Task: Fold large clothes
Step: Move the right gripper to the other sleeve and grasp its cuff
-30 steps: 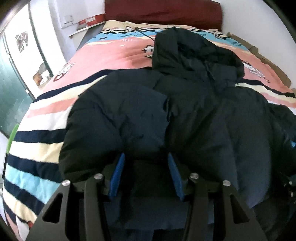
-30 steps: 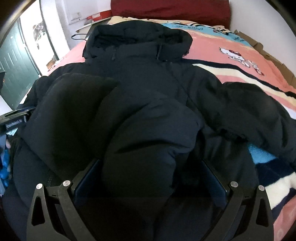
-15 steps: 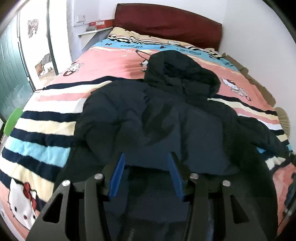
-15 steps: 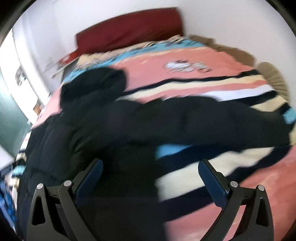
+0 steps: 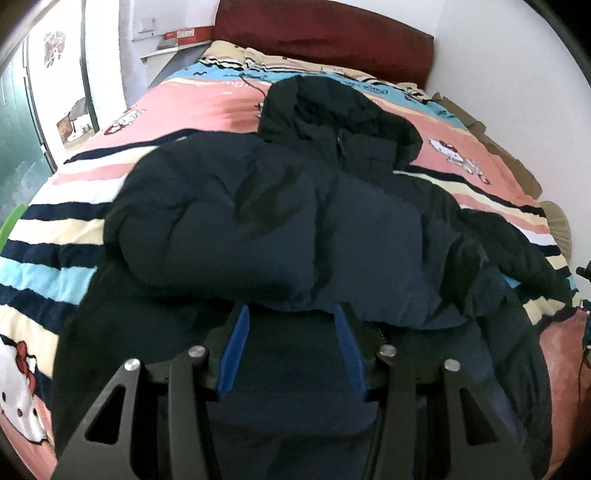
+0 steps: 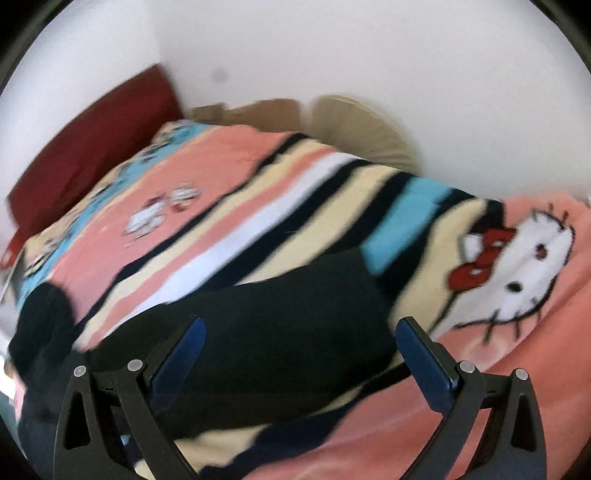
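The big dark jacket (image 5: 280, 221) lies on the bed (image 5: 51, 236), in the middle of the left wrist picture, with its hood (image 5: 332, 107) toward the top by the red headboard (image 5: 325, 33); one sleeve (image 5: 207, 221) is already folded across the front, so the folding looks begun; the other sleeve (image 6: 295, 314) lies stretched out on the striped blanket (image 6: 258, 206), in the lower middle of the right wrist picture, so I think it must be folded in next; after that the bottom part must likely be folded up, so a lot is left.

The left claw (image 5: 291, 347) sits at the bottom middle of its picture, part way open, with dark cloth right under it; I cannot tell if it pinches the cloth. The right claw (image 6: 295, 350) is wide and holds nothing; it hangs over the stretched sleeve.

There are no boxes or baskets to fill; only a red box (image 5: 184, 35) sits on a shelf at the upper left, and I cannot see inside it.
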